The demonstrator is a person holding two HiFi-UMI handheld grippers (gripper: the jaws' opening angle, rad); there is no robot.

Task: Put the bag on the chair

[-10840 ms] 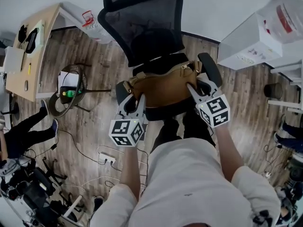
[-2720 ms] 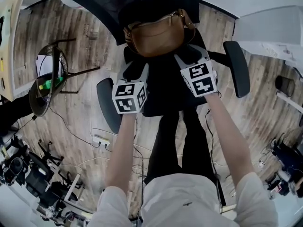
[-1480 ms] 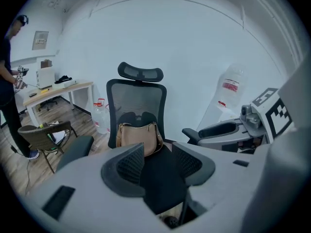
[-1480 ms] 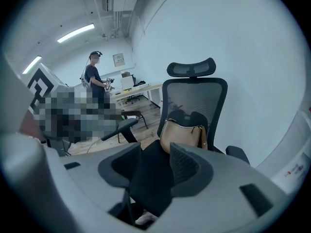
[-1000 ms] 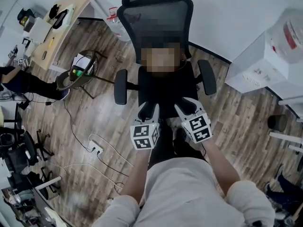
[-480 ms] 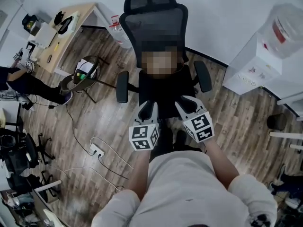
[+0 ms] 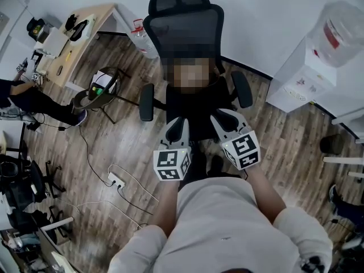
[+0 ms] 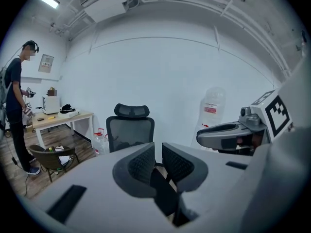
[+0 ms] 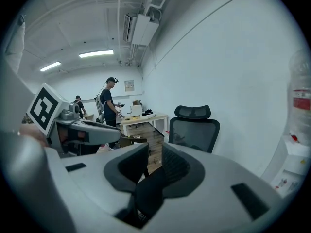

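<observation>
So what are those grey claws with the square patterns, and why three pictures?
They're grabbing tools; a person holds one in each hand. One picture comes from a camera on the person's head, looking down: the left gripper, the right gripper, and a black office chair on a wooden floor. The other two come from small cameras riding on each gripper, looking along its jaws. Both pairs of jaws have just been closing, yet they stand apart and hold nothing. The blur on the seat was added afterwards, so what lies there is hidden.
</observation>
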